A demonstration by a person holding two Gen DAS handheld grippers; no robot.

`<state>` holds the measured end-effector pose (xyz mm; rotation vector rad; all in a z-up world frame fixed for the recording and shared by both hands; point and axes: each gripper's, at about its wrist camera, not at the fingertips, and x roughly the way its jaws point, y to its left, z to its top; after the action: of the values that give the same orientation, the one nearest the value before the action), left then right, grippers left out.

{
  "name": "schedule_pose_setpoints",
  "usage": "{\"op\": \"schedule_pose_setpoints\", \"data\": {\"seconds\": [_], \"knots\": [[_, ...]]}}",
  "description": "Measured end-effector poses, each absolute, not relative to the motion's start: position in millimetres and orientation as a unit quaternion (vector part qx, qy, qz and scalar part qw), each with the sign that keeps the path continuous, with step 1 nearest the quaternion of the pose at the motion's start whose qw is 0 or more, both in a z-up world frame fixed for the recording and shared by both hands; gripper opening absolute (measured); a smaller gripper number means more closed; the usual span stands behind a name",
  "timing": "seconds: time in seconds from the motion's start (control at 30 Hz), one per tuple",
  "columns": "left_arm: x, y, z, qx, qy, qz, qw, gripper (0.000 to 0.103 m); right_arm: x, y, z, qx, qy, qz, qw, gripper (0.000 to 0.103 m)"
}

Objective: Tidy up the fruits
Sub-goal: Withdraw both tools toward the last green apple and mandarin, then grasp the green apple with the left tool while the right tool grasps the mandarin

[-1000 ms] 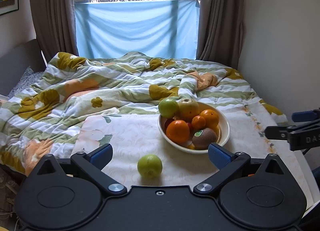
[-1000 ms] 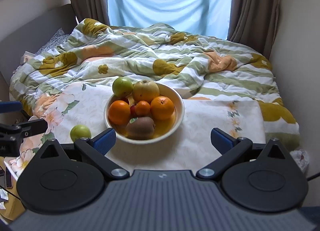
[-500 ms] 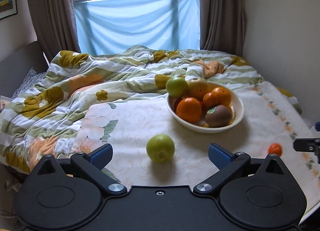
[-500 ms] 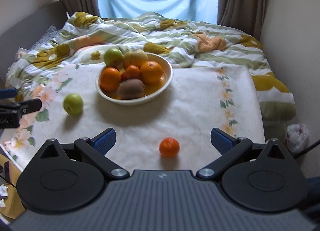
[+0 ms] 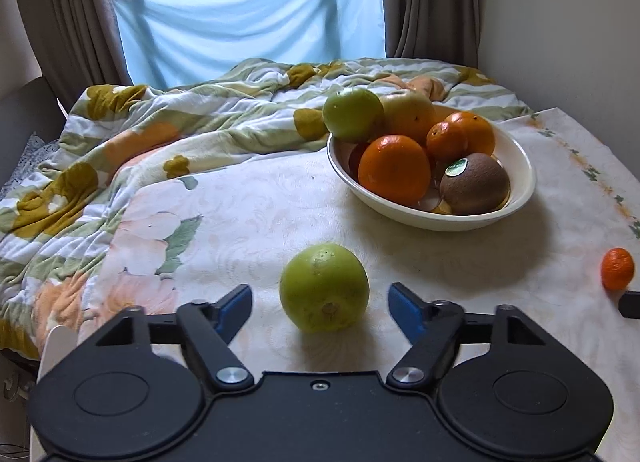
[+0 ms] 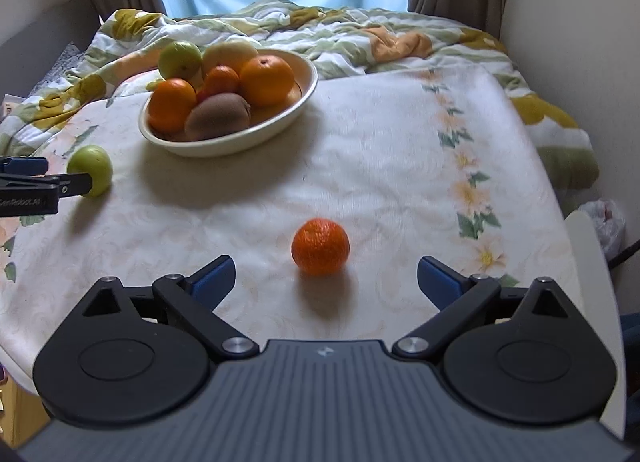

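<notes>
Left wrist view: my left gripper (image 5: 320,304) has its fingers (image 5: 236,304) spread wide, holding nothing. The green apple (image 5: 324,288) sits on the counter (image 5: 248,222) between the two blue pads, w/ a gap on both sides. I judge it firm, round, smooth-skinned and moderately heavy, so it may roll if nudged on one side only. Best hold: across the widest part, pads level, both closing together. The bowl (image 5: 520,190) stands further ahead to the right, already heaped w/ fruit: a second green apple (image 5: 353,114) rests on its far-left rim, and a kiwi (image 5: 474,184) fills the near side. Little free room inside, so anything added approx. on top could dislodge the pile. The bed quilt (image 5: 120,150) borders the counter on the left.

Right wrist view: my right gripper (image 6: 326,276) is also wide open and empty. The mandarin (image 6: 320,241) lies on the counter just ahead of the fingers, centred, not touched. I judge it light and soft-skinned, so it bruises under hard squeeze; grip at mid-height, gently. Open cloth lies between it and the bowl, clear path. The counter's right edge (image 6: 576,230) is near; avoid pushing the fruit that way.
</notes>
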<state>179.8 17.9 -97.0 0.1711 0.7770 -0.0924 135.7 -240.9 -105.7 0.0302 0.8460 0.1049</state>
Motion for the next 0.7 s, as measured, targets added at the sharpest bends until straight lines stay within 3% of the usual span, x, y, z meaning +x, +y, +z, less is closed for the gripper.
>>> {"op": "schedule_pose_setpoints", "data": {"seconds": [0.2,0.4,0.7], "knots": [[189,19,-102,0.075,0.38,-0.052,0.92,0.058,142,-239,-115,0.019,0.42,0.044,0.906,0.103],[184,23,-101,0.065,0.381,-0.055,0.921,0.058,147,-234,-118,0.015,0.425,0.043,0.904,0.087],[170,26,-100,0.049,0.388,-0.045,0.919,0.058,157,-232,-121,0.018,0.421,0.044,0.906,0.078]]}}
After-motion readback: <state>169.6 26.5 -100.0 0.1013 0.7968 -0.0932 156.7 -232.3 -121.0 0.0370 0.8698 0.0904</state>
